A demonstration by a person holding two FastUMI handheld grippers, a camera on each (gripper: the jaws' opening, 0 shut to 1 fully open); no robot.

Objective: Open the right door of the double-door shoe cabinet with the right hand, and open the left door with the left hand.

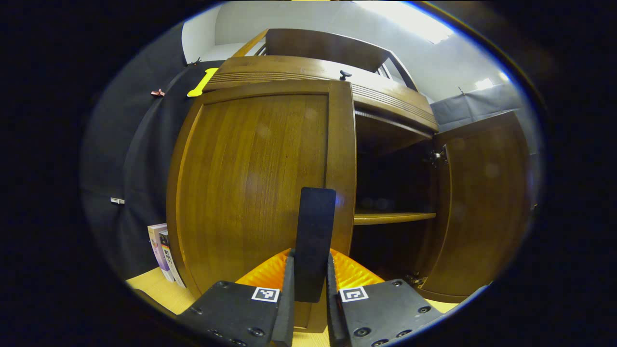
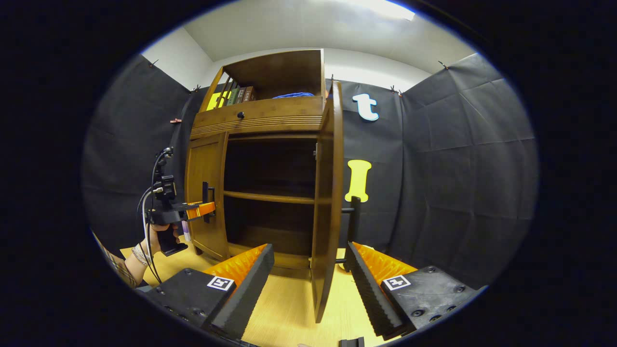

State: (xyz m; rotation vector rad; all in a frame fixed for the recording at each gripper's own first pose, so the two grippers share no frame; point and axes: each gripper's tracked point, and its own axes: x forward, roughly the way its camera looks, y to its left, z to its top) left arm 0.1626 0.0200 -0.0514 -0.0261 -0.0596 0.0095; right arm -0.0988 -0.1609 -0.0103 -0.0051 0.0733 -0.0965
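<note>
Left hand-held gripper (image 1: 310, 284) clamping left door handle (image 1: 314, 241), right door (image 2: 327, 202) open, cabinet shelf (image 2: 270, 196)

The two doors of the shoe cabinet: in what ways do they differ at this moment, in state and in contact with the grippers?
The right door stands swung open, showing the shelf; the left door is closed against the cabinet front. The left gripper is shut on the left door's handle; the right gripper is open, its fingers either side of the right door's edge without pressing it. Both doors are the same brown wood with a dark vertical handle.
</note>
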